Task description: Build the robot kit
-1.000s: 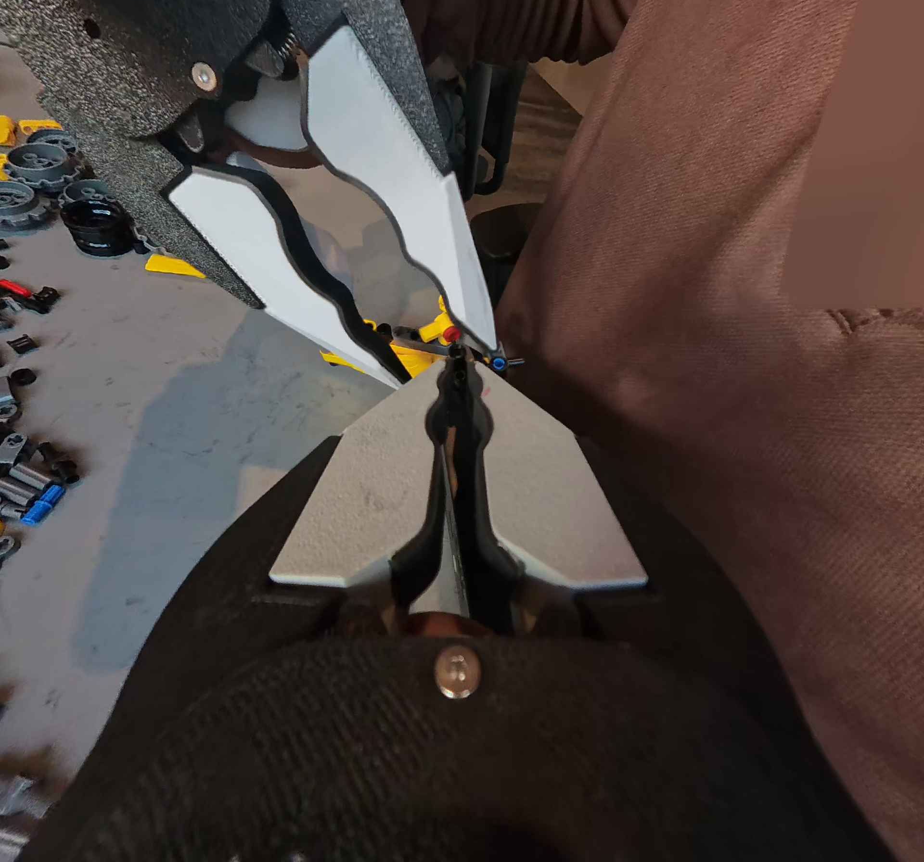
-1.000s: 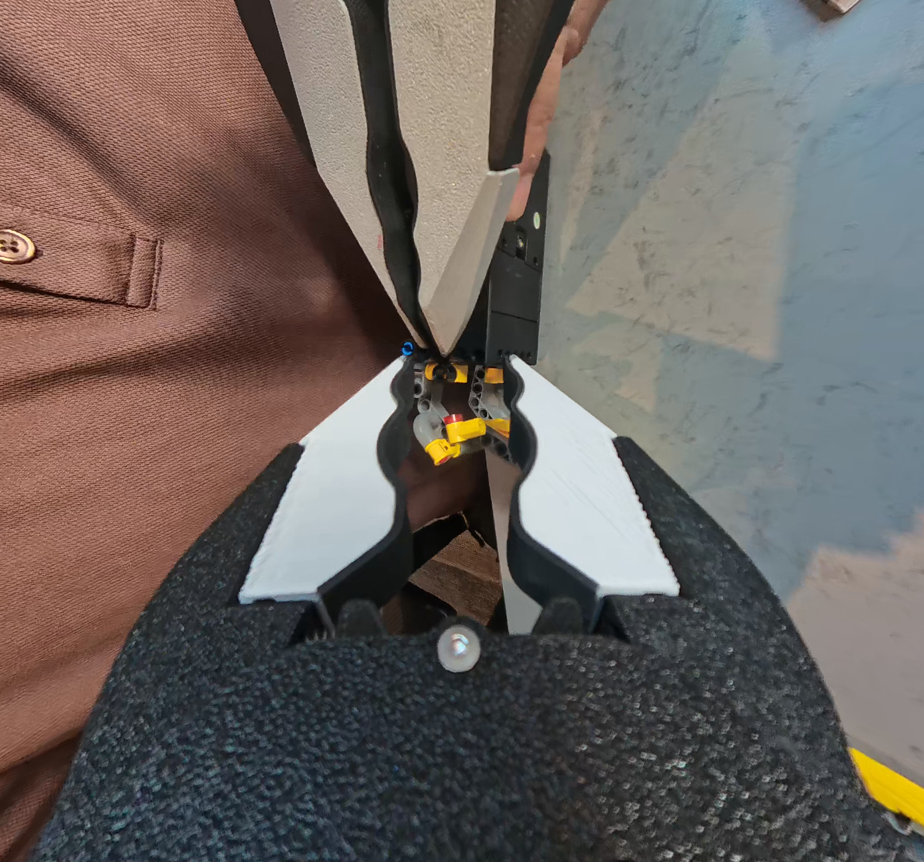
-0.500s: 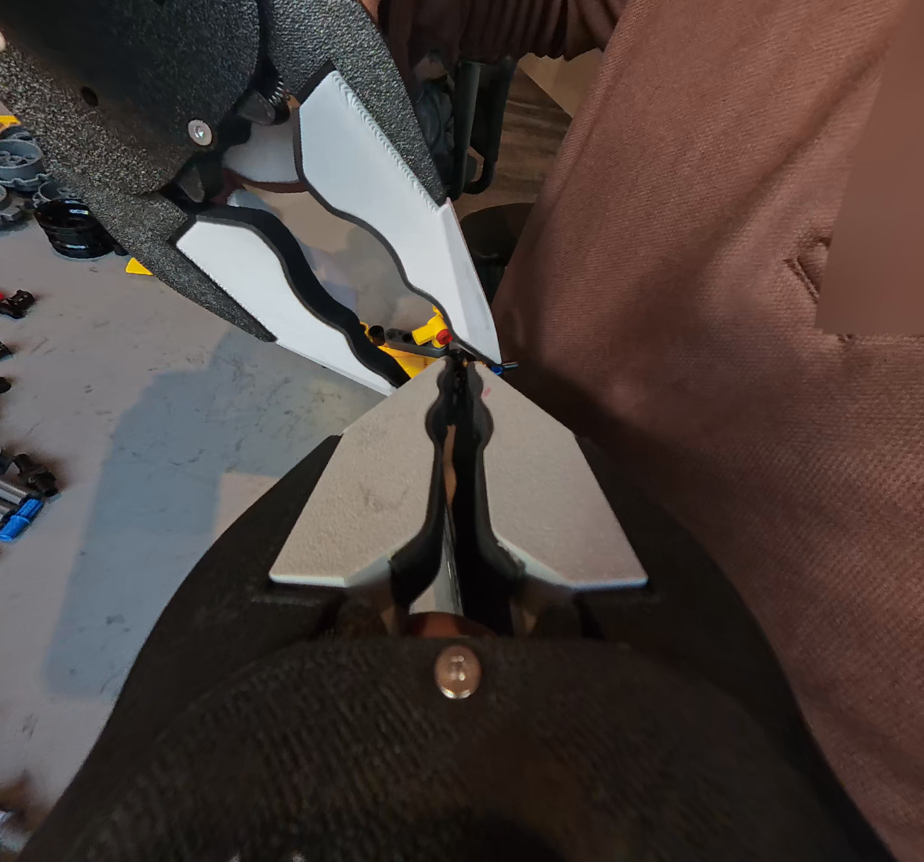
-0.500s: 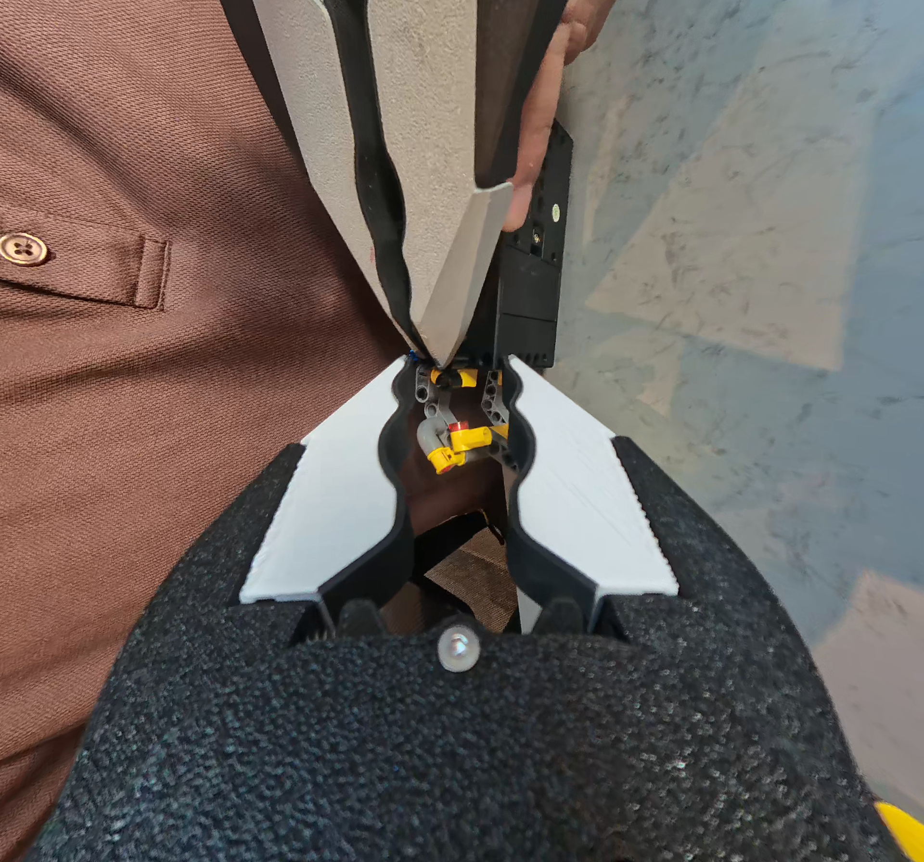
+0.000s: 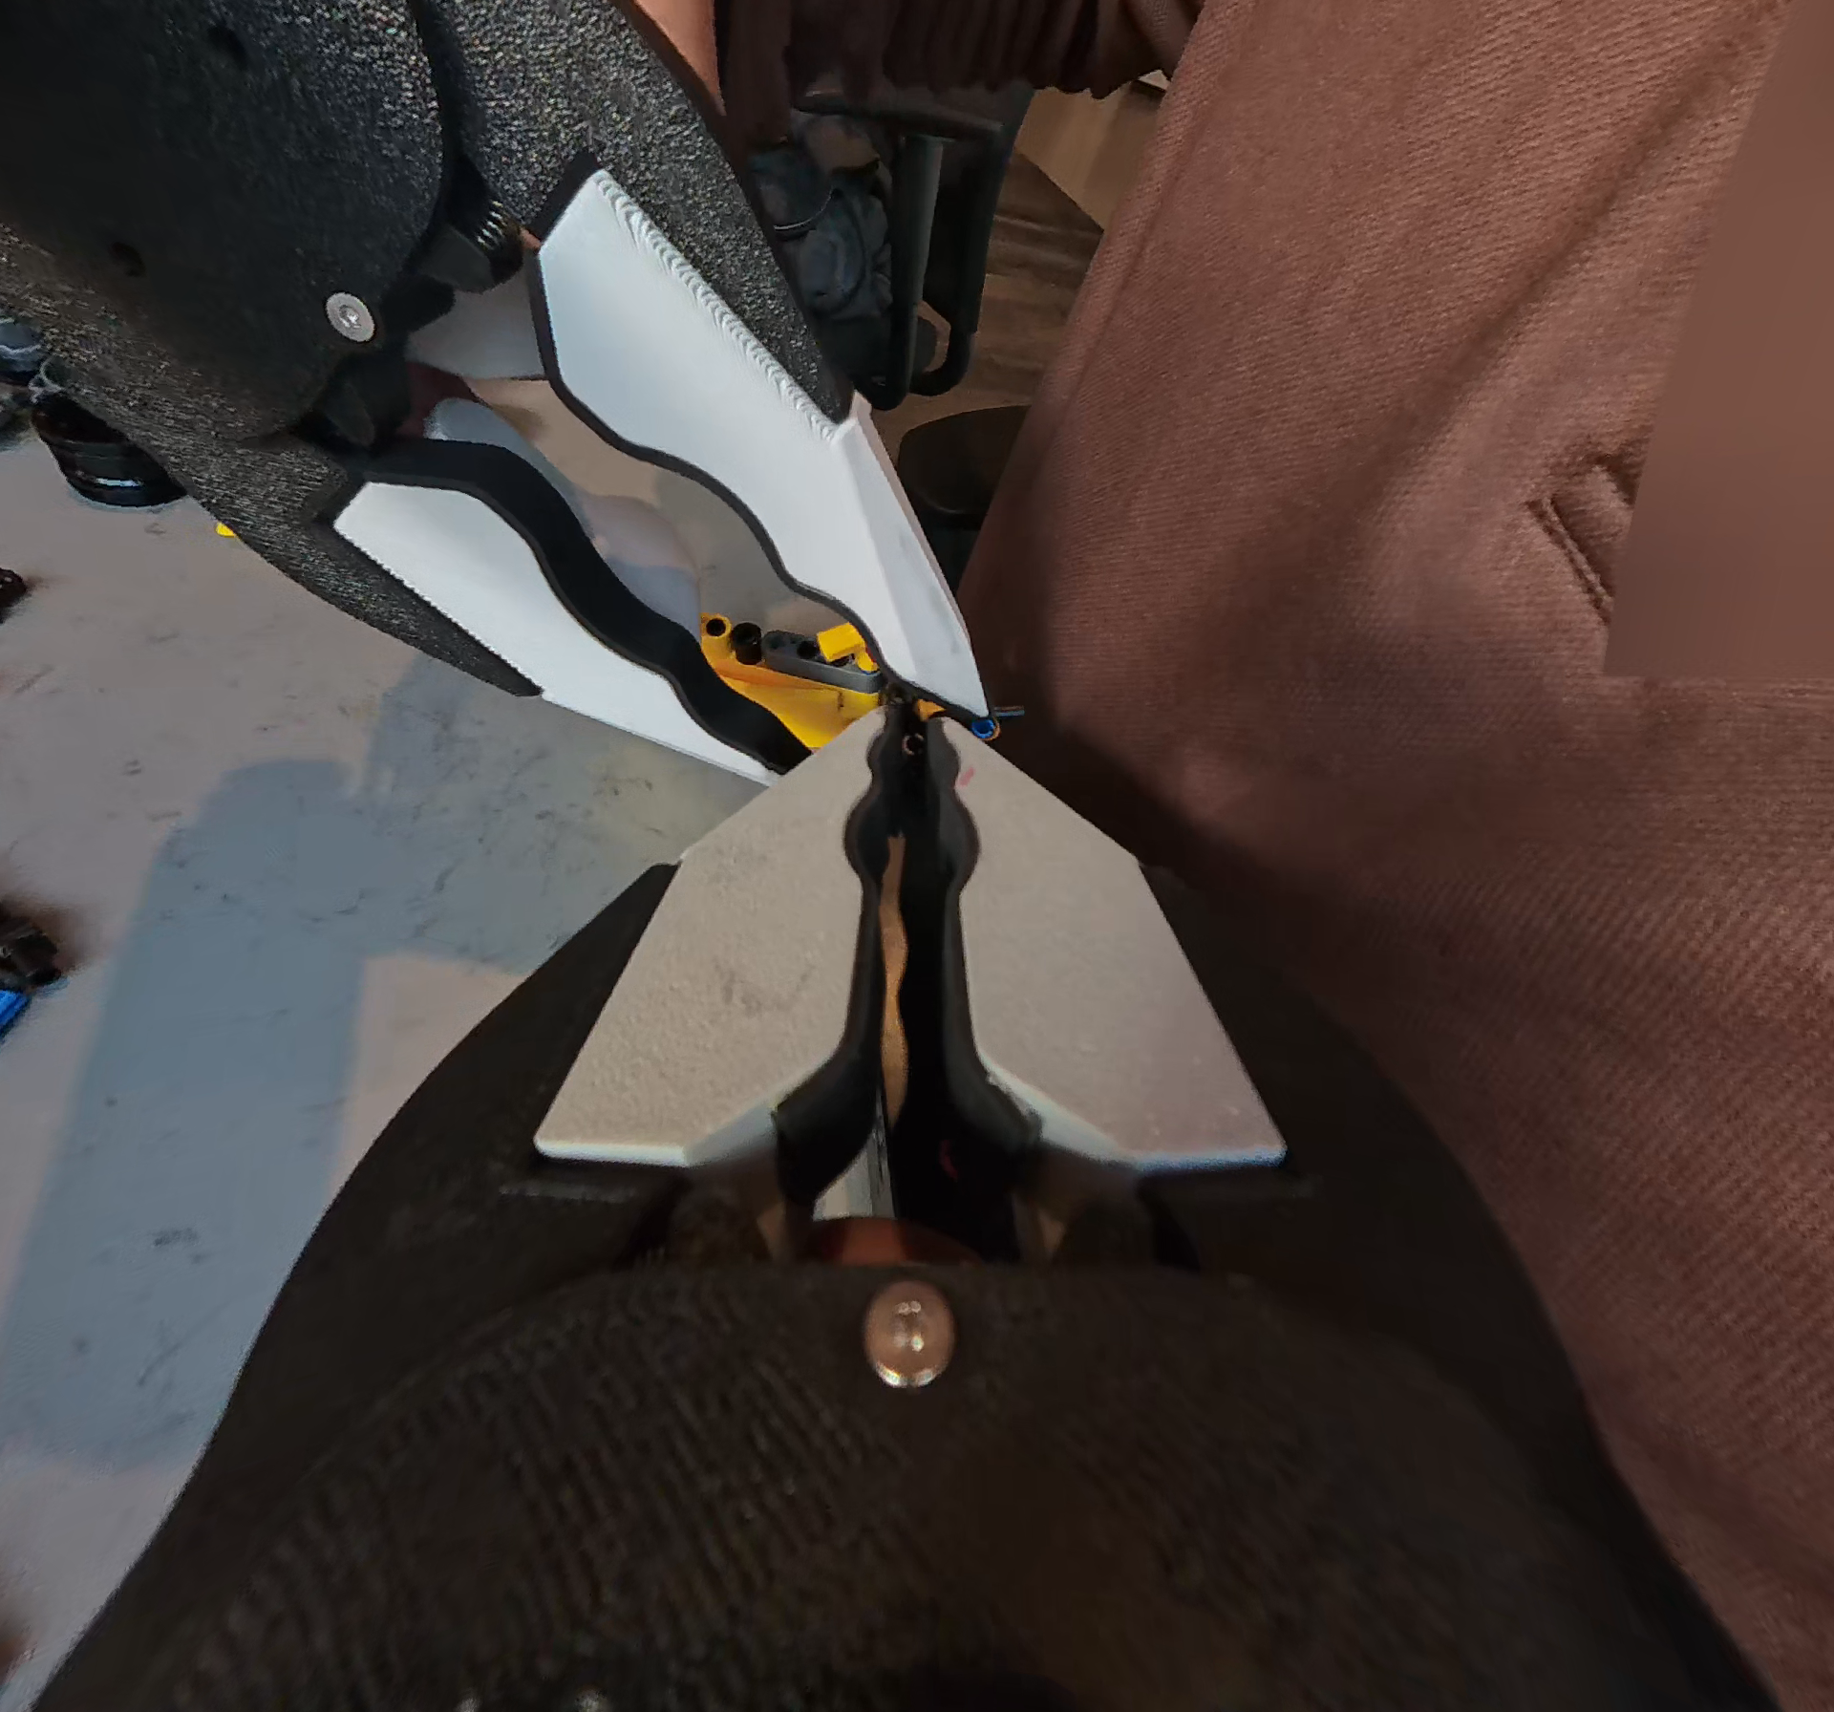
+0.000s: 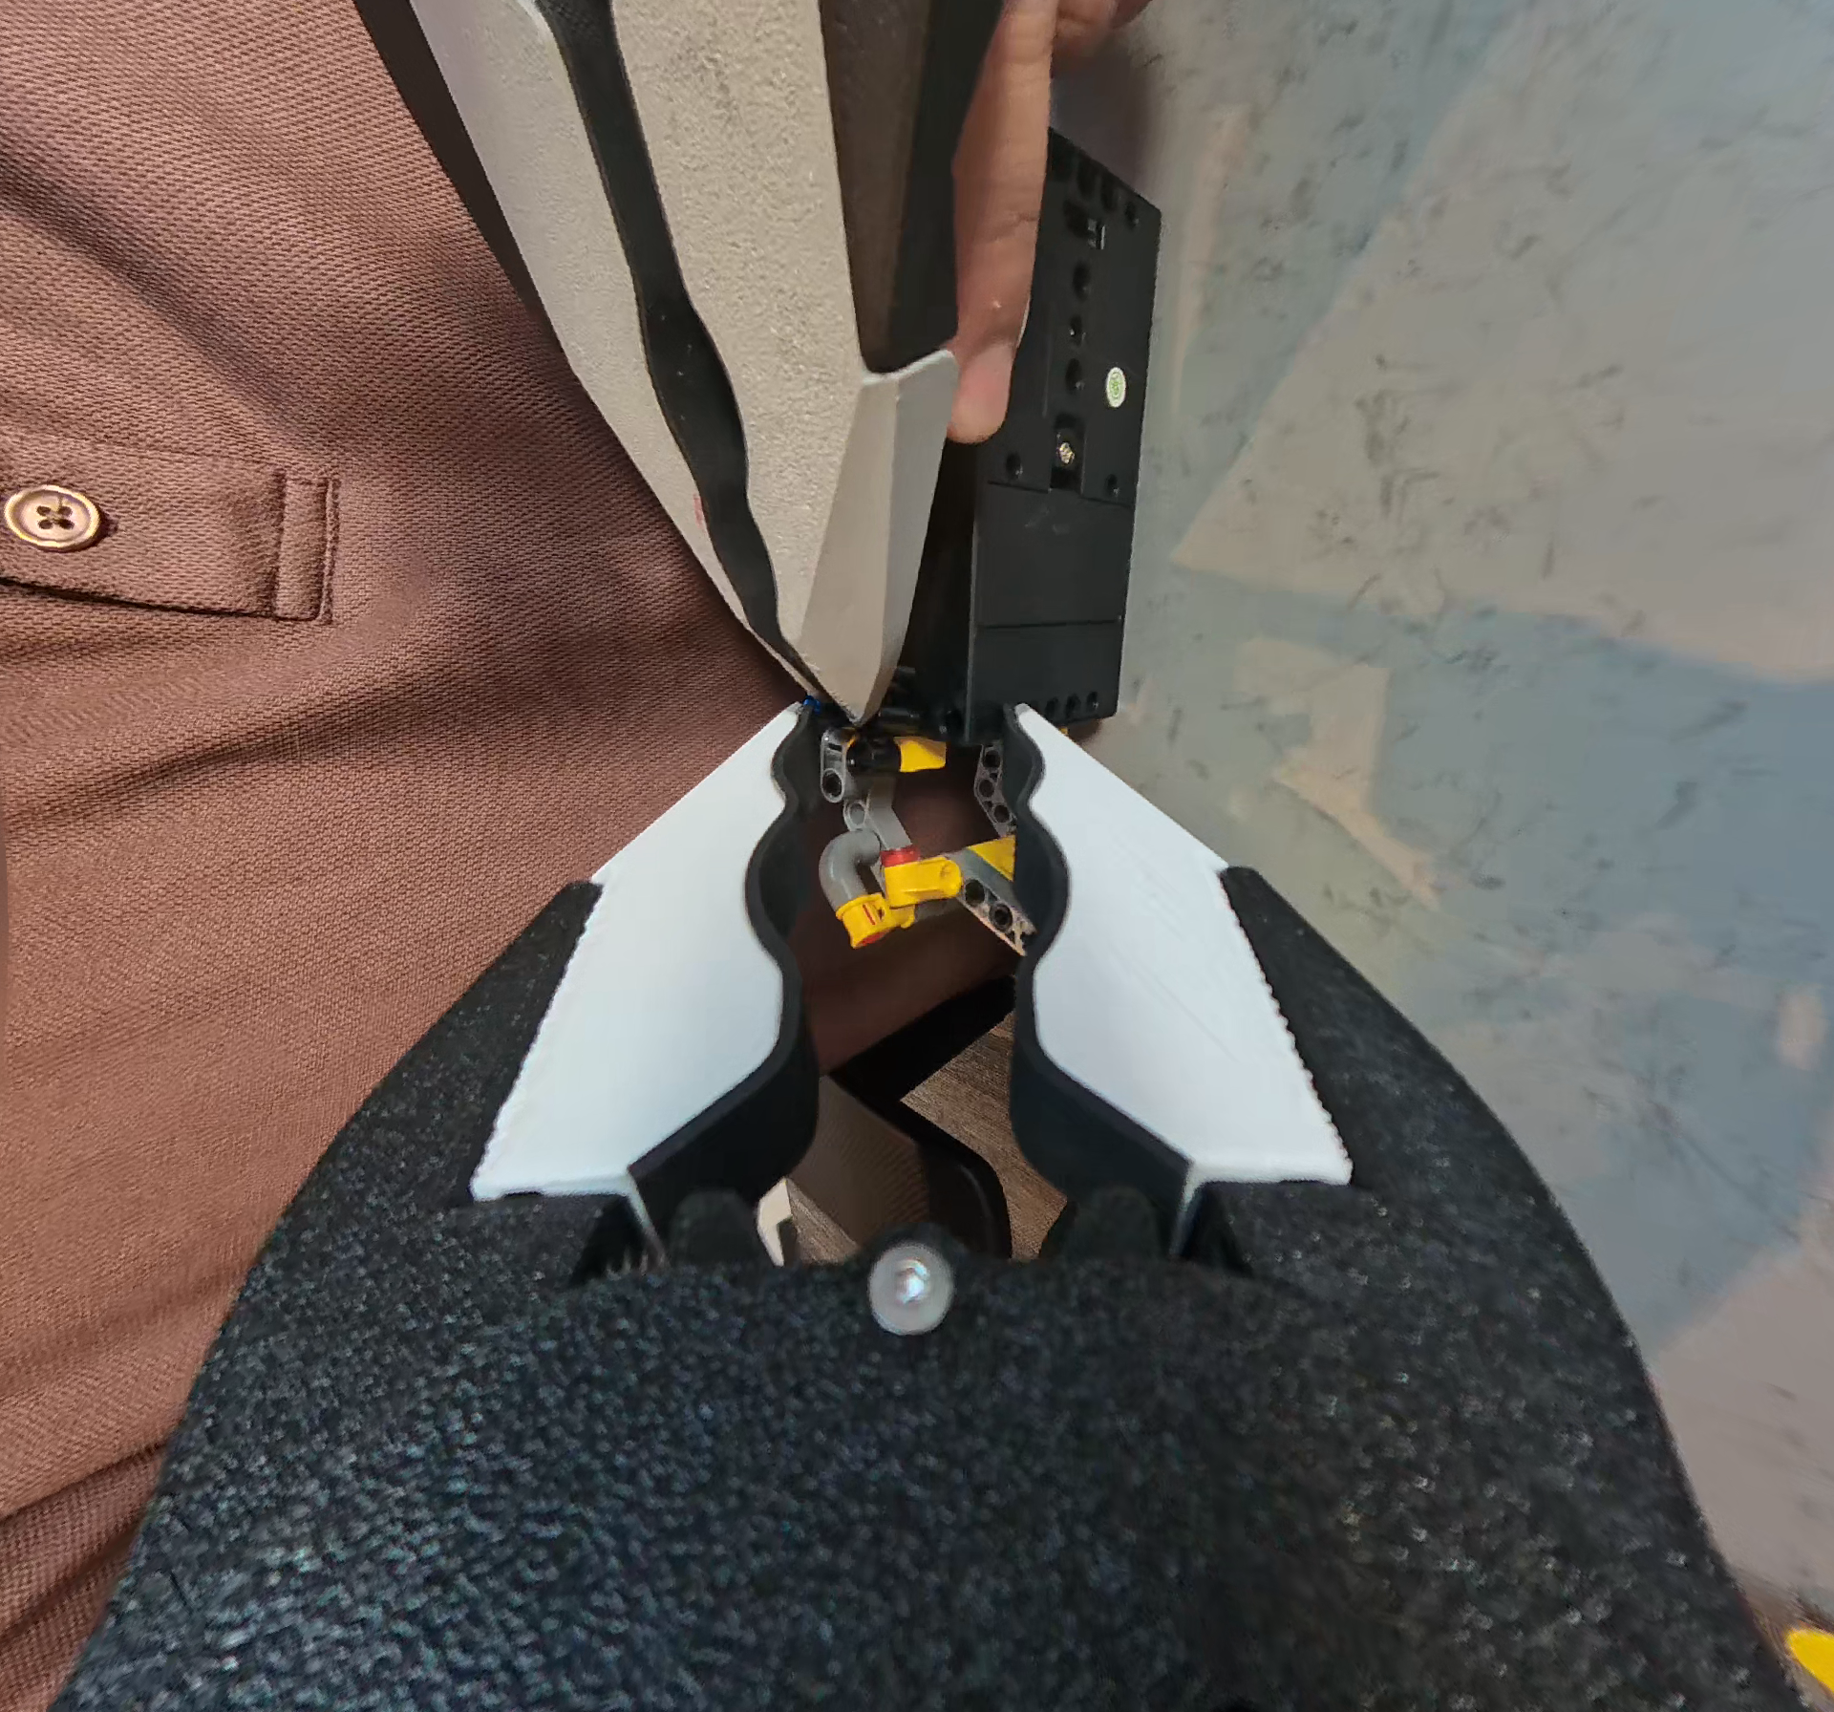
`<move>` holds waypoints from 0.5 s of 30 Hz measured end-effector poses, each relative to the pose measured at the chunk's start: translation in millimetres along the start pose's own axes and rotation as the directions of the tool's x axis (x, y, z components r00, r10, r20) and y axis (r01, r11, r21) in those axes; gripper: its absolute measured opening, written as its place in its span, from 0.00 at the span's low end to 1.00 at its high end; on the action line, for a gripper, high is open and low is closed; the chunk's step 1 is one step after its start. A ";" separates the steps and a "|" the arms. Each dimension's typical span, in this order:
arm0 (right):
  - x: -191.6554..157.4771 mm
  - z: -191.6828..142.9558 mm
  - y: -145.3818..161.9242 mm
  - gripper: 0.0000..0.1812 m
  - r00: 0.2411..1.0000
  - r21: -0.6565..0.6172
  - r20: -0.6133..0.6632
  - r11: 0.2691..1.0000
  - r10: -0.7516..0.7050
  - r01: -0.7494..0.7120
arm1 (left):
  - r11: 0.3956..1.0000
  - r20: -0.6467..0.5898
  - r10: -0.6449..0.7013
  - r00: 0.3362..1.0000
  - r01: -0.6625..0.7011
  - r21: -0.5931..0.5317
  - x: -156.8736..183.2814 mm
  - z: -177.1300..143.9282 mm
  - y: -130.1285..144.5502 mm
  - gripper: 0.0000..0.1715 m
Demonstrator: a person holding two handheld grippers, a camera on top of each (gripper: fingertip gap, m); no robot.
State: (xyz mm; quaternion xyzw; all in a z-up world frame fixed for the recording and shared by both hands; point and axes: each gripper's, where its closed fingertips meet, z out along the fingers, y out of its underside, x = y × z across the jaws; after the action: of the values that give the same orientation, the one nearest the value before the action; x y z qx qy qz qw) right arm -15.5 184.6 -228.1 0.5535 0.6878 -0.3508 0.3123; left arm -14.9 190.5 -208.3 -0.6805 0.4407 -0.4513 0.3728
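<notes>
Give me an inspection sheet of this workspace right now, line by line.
Surface: grey mottled tabletop, patches of light.
Job's things: yellow and grey brick assembly with black block.
Clutter: small loose parts at left edge, blurred.
Grippers: right gripper grips the assembly across its width; left gripper shut on a small pin at its tip.
Cables: nothing seen.
Surroundings: person in brown shirt; chair behind.

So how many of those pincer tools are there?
2. The left gripper, shut, meets the right gripper tip to tip. The right one's fingers clamp a yellow-grey model beside the shirt.
</notes>
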 end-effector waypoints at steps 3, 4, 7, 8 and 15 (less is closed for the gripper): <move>-0.3 2.7 1.4 0.19 1.000 0.012 0.003 1.000 0.014 -0.014 | 1.000 -0.002 0.018 1.000 -0.018 -0.016 2.1 1.3 1.1 0.01; -0.3 2.6 1.7 0.19 1.000 0.015 0.001 1.000 0.015 -0.015 | 1.000 0.000 0.020 1.000 -0.020 -0.017 1.9 1.6 0.9 0.01; 0.0 3.1 2.2 0.19 1.000 0.017 -0.017 1.000 -0.001 0.002 | 1.000 -0.010 0.007 1.000 -0.007 -0.016 2.5 2.1 1.0 0.01; 0.2 3.5 2.4 0.19 1.000 0.016 -0.026 1.000 -0.009 0.010 | 1.000 -0.011 0.008 1.000 -0.008 -0.018 2.9 2.4 1.2 0.01; 2.3 4.0 3.8 0.19 0.999 0.012 -0.046 1.000 -0.018 0.019 | 0.999 0.005 0.029 1.000 -0.029 -0.042 2.9 2.9 2.3 0.00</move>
State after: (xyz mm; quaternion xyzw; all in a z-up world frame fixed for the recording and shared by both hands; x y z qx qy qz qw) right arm -12.1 183.0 -232.8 0.5570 0.6976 -0.3452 0.2898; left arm -12.3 187.4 -210.5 -0.6830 0.4589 -0.4345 0.3662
